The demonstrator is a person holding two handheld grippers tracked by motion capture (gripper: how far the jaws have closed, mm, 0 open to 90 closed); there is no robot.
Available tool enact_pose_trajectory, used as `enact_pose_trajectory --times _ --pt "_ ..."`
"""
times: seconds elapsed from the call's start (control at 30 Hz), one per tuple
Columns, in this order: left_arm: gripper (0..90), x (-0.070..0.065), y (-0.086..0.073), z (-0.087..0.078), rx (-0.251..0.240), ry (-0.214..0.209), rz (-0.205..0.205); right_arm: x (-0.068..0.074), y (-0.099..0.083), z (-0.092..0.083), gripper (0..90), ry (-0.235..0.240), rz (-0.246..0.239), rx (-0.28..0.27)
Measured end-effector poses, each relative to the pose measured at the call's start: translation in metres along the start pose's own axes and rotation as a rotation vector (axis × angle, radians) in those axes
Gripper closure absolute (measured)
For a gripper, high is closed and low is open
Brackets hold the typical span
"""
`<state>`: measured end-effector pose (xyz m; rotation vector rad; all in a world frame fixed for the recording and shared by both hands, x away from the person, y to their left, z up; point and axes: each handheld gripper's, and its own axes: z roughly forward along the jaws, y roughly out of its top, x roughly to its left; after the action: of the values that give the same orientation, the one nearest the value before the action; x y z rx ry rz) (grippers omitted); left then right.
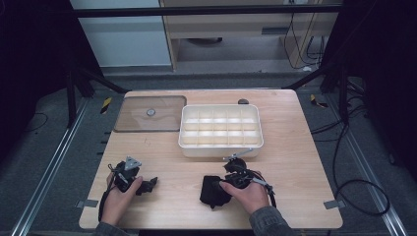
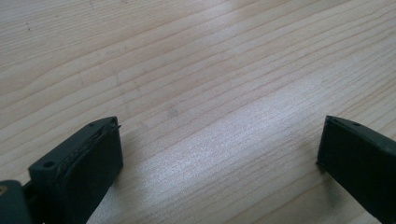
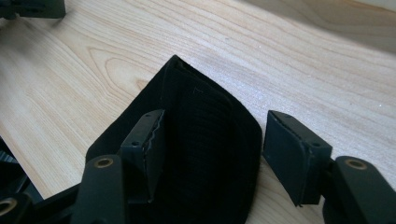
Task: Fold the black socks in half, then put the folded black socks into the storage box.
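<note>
Your left gripper [image 2: 219, 154]: jaws wide, bare wooden table [image 2: 196, 70] between them | your right gripper [image 3: 212, 149]: jaws apart astride the black cloth pouch [image 3: 205, 140], pads not pressing | pouch lies flat at table's near edge, before the white divided tray [image 1: 220, 126].

The black cloth's [image 3: 205, 154] near end runs off the picture's bottom edge.

Bare table [image 1: 295, 162] lies open around both hands; the white compartment tray [image 1: 221, 147] blocks the way ahead.
</note>
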<state>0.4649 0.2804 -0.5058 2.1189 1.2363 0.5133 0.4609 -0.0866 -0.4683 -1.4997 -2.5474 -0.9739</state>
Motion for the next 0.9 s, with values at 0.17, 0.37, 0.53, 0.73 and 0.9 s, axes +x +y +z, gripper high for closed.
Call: enact_pose_trajectory --times 0.17,0.37,0.53,0.73,0.9 --pt "0.0 -0.0015 0.0004 0.0007 -0.004 0.0 0.01 0.0 -0.0026 0.001 39.1 0.003 0.007 -0.008" --pt "0.0 -0.0028 0.0002 0.0011 -0.009 -0.002 0.004 -0.0008 -0.0036 0.0012 39.1 0.003 0.003 -0.007" --pt "0.0 -0.003 0.0005 0.0013 -0.007 -0.004 0.011 -0.0011 -0.0036 0.0013 39.0 0.002 0.003 -0.006" --pt "0.0 -0.0037 0.0006 0.0015 -0.009 -0.006 0.013 -0.0011 -0.0033 0.0019 39.0 0.004 0.006 -0.005" --pt "0.0 -0.0048 0.0007 0.0018 -0.011 -0.01 0.014 -0.0009 -0.0032 0.0027 39.0 0.005 0.007 -0.004"
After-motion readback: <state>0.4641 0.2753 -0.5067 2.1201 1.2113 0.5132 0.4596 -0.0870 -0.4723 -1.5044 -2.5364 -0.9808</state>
